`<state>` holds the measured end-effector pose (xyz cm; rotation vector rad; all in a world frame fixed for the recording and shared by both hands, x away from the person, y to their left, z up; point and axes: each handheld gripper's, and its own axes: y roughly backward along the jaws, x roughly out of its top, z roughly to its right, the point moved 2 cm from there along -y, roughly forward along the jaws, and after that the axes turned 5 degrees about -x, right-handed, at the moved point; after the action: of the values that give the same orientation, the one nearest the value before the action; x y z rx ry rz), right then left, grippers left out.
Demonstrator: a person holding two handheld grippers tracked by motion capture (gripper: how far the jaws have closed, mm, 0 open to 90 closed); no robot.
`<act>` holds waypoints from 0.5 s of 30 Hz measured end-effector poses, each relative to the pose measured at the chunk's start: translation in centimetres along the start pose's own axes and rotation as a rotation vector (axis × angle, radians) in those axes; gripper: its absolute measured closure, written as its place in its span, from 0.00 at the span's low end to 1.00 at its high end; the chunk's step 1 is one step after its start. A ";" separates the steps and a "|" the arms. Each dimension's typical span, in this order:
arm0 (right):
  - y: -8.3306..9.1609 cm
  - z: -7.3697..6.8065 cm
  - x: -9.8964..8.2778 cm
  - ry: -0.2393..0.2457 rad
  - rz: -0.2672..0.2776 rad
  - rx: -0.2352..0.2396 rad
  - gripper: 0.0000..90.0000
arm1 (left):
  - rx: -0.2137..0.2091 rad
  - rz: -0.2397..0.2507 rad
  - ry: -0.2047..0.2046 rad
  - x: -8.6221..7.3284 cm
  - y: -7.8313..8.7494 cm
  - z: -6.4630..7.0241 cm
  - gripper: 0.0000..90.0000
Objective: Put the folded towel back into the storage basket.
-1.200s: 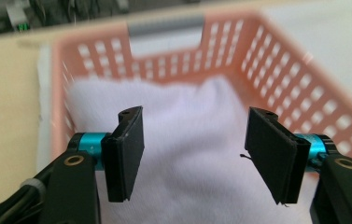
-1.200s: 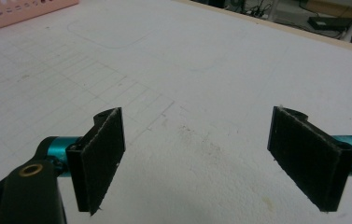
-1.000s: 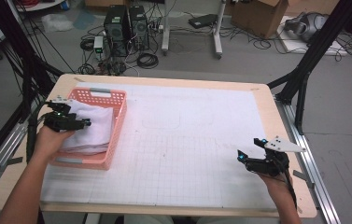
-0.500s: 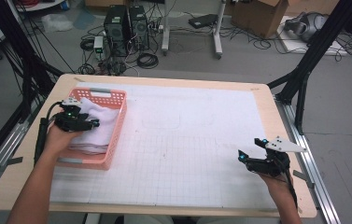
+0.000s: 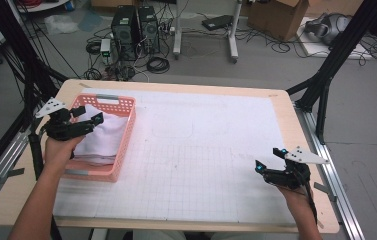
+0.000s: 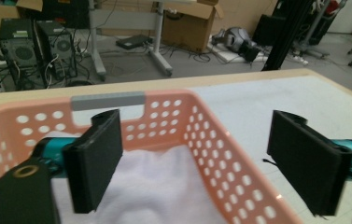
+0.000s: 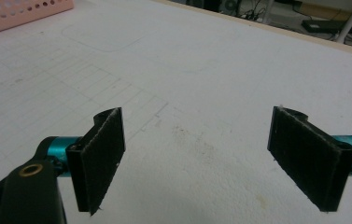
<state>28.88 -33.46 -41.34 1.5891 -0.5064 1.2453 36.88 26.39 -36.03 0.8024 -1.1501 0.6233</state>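
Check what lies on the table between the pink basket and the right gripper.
Nothing: in the high view, the white gridded mat runs bare from the pink basket to the right gripper.

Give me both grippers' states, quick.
Left gripper: open, fingers just opened, nothing between them, above the towel in the basket.
Right gripper: open, empty, over the mat.

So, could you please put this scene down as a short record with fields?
basket: pink basket at the table's left edge
contents: white cloth lying inside it
left gripper: left gripper above the basket, its fingers just opened, nothing between them
right gripper: right gripper open near the table's right side, nothing in it
table: white gridded mat covering the top
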 end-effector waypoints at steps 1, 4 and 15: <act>0.0 0.0 -0.1 0.001 0.002 -0.003 0.20 | -0.021 0.015 -0.005 0.0 -0.1 0.6 0.21; 0.0 0.1 -0.2 -0.004 0.006 -0.008 0.20 | -0.081 0.038 -0.035 0.2 -0.4 2.4 0.21; 0.1 0.2 -0.3 -0.011 0.013 -0.016 0.20 | -0.237 0.027 -0.133 -0.4 -3.3 9.0 0.23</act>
<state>28.79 -33.79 -41.58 1.5821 -0.5338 1.2402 34.40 17.11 -35.40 0.6331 -1.3305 0.4503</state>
